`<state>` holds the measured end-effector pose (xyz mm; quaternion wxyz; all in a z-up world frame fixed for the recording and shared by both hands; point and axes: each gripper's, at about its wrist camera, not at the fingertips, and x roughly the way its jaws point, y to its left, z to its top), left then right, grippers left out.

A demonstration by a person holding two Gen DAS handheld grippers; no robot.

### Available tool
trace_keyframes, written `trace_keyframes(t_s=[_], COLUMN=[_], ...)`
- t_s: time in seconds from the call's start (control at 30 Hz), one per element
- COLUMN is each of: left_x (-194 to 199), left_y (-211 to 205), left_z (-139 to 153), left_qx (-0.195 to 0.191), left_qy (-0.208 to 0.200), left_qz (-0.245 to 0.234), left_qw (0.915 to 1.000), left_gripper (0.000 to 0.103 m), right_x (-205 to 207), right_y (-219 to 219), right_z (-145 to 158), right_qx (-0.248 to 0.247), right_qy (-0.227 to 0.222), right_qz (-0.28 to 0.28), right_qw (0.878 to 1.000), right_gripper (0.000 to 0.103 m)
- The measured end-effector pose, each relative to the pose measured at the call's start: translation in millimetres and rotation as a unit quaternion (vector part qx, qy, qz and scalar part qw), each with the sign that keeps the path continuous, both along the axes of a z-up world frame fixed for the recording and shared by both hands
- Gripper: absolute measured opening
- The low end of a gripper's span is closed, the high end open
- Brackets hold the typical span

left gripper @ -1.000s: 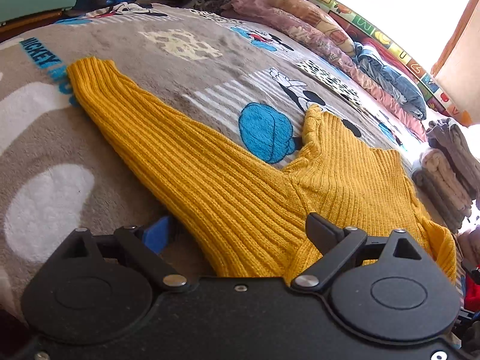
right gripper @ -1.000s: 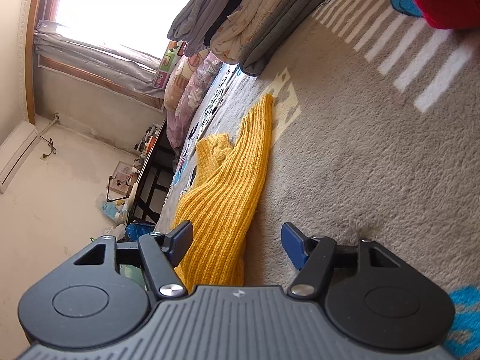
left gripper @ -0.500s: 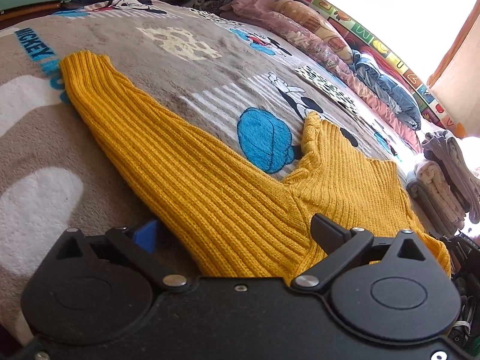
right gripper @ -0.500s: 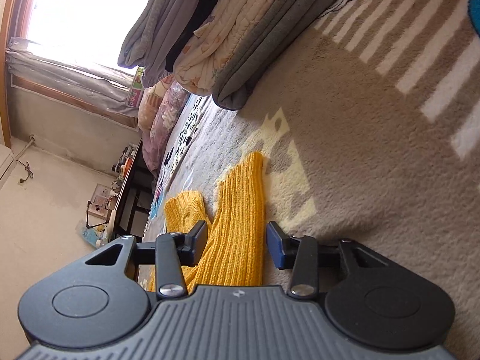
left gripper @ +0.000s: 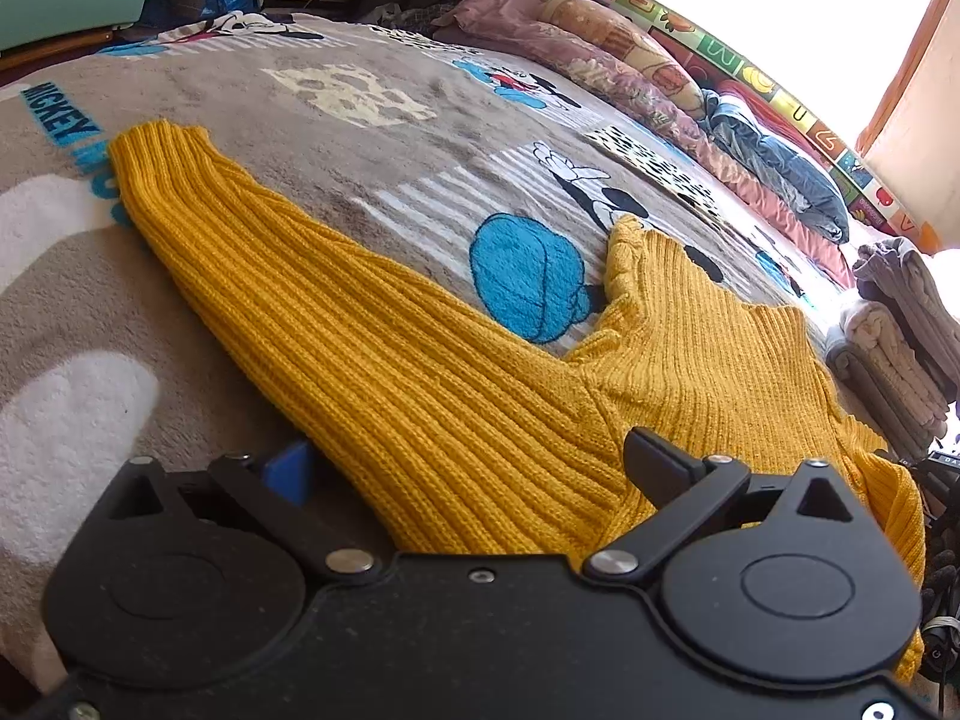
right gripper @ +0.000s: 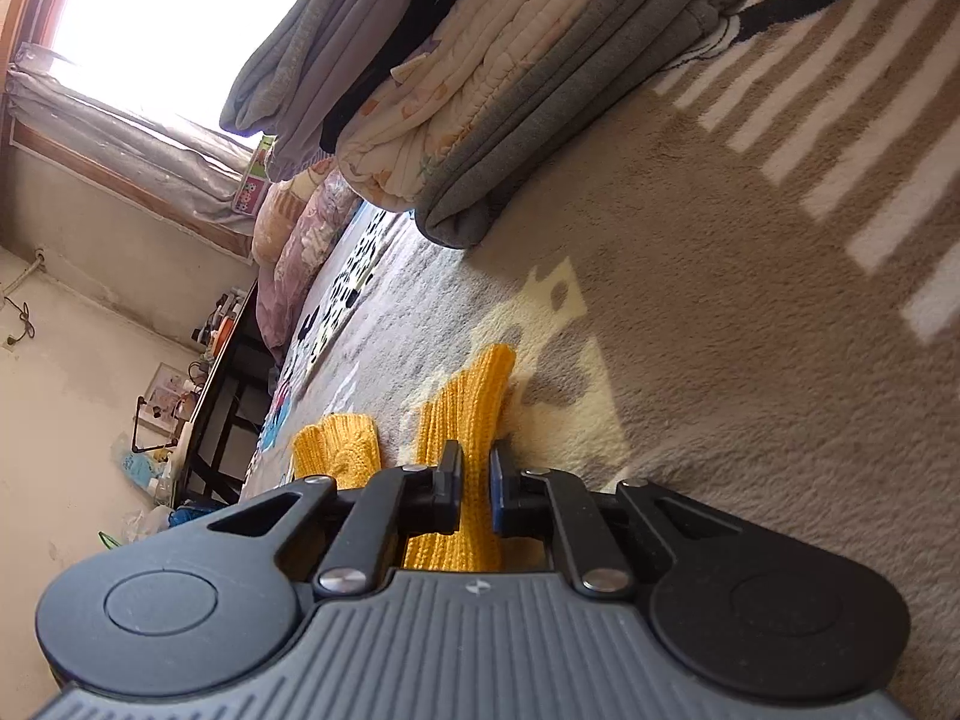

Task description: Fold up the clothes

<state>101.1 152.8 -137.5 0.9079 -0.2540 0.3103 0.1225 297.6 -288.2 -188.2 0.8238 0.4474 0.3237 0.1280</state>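
Sleeve fold starting: right tongs (right gripper: 475,483) pinch one sleeve of the mustard ribbed sweater (left gripper: 480,396) lying flat on the bed's cartoon-print blanket (left gripper: 372,144).

Left tongs (left gripper: 474,459) stand wide over the other sleeve near the shoulder, gripping nothing. Judging by this, the next move calls for closing the left tongs on that sleeve, then carrying both sleeves inward across the body without dragging the knit; a stack of folded clothes (right gripper: 480,78) waits nearby.

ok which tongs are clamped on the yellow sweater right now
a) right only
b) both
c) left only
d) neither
a: the right tongs are pinched shut on a sleeve of the yellow sweater, while the left tongs stand wide open over the knit, pads not pressing it.
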Motion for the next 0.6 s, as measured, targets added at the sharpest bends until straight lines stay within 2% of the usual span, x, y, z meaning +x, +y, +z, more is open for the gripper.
trace_keyframes(t_s=[0.3,0.6], left_x=[-1,-2], left_y=[1,-1], left_z=[1,1], left_qx=[-0.004,0.004], left_qy=[-0.001,0.000], left_qz=[0.001,-0.002], left_qw=[1.0000,1.0000], left_gripper=[0.102,0.102], right_x=[-49,-98], right_y=[-41,-86], right_z=[40,68], right_qx=[-0.043,-0.063], right_qy=[-0.053,-0.075], right_qz=[-0.041,-0.079], right_qw=[0.997,0.992], right_gripper=[0.010,0.010])
